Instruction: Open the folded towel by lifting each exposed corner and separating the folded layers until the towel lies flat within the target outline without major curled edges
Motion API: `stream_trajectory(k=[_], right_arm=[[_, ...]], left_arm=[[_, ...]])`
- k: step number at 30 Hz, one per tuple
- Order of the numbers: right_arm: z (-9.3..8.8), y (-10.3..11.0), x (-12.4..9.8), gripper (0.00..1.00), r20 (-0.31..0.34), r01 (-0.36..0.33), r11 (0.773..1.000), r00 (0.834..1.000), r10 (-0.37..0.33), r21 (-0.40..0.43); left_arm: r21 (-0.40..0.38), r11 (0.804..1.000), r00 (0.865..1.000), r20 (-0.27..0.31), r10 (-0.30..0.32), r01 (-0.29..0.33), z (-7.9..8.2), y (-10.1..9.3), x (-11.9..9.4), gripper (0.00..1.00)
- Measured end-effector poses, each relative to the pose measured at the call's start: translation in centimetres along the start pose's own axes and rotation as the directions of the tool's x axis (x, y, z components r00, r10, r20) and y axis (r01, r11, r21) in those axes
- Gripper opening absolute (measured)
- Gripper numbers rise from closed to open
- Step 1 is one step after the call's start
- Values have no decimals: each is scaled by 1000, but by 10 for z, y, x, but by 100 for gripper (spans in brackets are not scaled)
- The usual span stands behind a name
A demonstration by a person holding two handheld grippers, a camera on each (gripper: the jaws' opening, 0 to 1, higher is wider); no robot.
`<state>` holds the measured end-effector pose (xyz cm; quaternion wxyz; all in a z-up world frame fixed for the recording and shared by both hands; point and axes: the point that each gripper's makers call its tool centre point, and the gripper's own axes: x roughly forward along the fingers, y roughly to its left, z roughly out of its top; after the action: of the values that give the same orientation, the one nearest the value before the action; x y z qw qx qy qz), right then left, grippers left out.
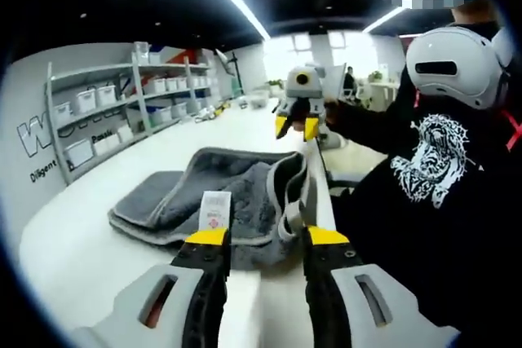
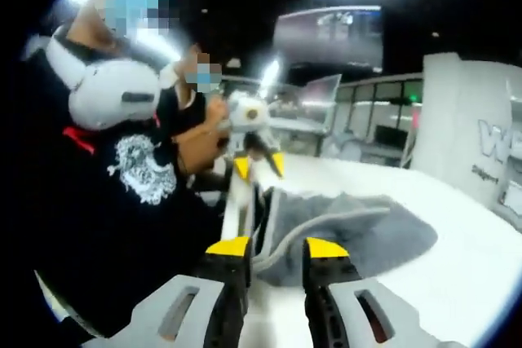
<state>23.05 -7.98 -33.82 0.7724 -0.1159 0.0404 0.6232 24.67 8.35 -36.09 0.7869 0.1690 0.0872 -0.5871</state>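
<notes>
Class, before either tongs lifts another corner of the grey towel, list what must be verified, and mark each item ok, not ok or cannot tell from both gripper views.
1. Towel flat on the white table: not ok, layers still bunched and folded.
2. Left tongs open: ok, jaws apart at the towel's near edge.
3. Right tongs open: ok, jaws apart by the rolled hem.
4. White label free of the jaws: cannot tell, it sits by the left jaw tip.
5. Target outline visible: cannot tell.

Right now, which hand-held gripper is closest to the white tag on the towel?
The left hand-held gripper: the white tag on the folded grey terry towel sits right above its jaw tip. The right hand-held gripper is beyond the towel.
</notes>
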Motion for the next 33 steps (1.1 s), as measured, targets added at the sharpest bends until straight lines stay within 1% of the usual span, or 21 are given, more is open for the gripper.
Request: stream_trajectory(k=[1, 2, 5, 7, 8, 9, 10, 12, 13, 16, 19, 21, 22, 23, 24, 25, 26, 27, 30, 32, 33], right_arm=[[7, -8, -1, 25, 24, 29, 1000, 999, -29, 8], [11, -13, -2, 27, 34, 49, 999, 998, -49, 13], [17, -23, -1, 28, 48, 80, 996, 996, -81, 29], [18, -33, 1, 27, 49, 121, 992, 991, -123, 38], [18, -41, 2, 26, 43, 161, 986, 986, -162, 42], [16, -49, 3, 25, 30, 191, 979, 981, -193, 65], [16, -53, 4, 23, 24, 207, 975, 977, -210, 84], [16, -64, 8, 22, 26, 236, 960, 970, -242, 152], [15, -68, 10, 22, 17, 242, 955, 968, -249, 173], [11, -76, 23, 24, -8, 254, 942, 966, -258, 219], [7, -79, 34, 28, -25, 256, 931, 966, -258, 260], [5, -80, 41, 30, -39, 258, 926, 965, -258, 276], [3, -80, 43, 30, -45, 258, 925, 966, -256, 280], [1, -80, 46, 30, -57, 259, 923, 966, -254, 284], [-1, -79, 48, 30, -62, 263, 922, 965, -256, 286], [-3, -80, 51, 29, -71, 271, 917, 962, -262, 293], [-4, -81, 54, 28, -73, 286, 910, 958, -277, 302], [-4, -82, 55, 27, -73, 293, 906, 956, -285, 305], [-9, -81, 63, 27, -90, 306, 895, 952, -292, 324], [-13, -81, 67, 26, -102, 312, 893, 950, -295, 326], [-13, -80, 69, 23, -105, 311, 892, 950, -293, 327]], left_arm=[[-1, 1000, 1000, 9, 11, -11, 3, 2, 0, 40], [-3, 1000, 1000, 25, 17, -17, 7, 3, -1, 42], [-16, 1000, 997, 72, 18, -17, 20, 4, -4, 45], [-19, 999, 995, 95, 29, -27, 29, 5, -6, 45], [-14, 999, 994, 99, 40, -39, 32, 7, -7, 44], [-9, 999, 994, 97, 54, -54, 33, 10, -6, 44], [-10, 998, 994, 91, 67, -66, 34, 12, -5, 43], [4, 996, 995, 62, 84, -84, 32, 13, 1, 40], [12, 997, 996, 43, 76, -77, 29, 10, 5, 38], [51, 998, 999, -1, 41, -41, 23, -4, 16, 37], [93, 996, 997, -69, 17, -11, 12, -15, 25, 36], [95, 995, 996, -85, 16, -8, 8, -17, 30, 34], [88, 996, 996, -90, 12, -4, 7, -17, 32, 32], [31, 999, 997, -82, -6, 9, 7, -20, 33, 30], [-25, 1000, 998, -65, -17, 16, 10, -19, 34, 26], [-57, 998, 998, -52, -22, 19, 12, -18, 35, 18], [-83, 996, 999, -41, -15, 12, 13, -16, 35, 14], [-84, 996, 999, -39, -6, 2, 14, -13, 35, 12], [-87, 996, 999, -47, 21, -25, 14, -10, 40, 13], [-107, 994, 999, -37, 9, -13, 16, -15, 44, 18], [-118, 993, 999, -39, 0, -4, 15, -18, 47, 21]])
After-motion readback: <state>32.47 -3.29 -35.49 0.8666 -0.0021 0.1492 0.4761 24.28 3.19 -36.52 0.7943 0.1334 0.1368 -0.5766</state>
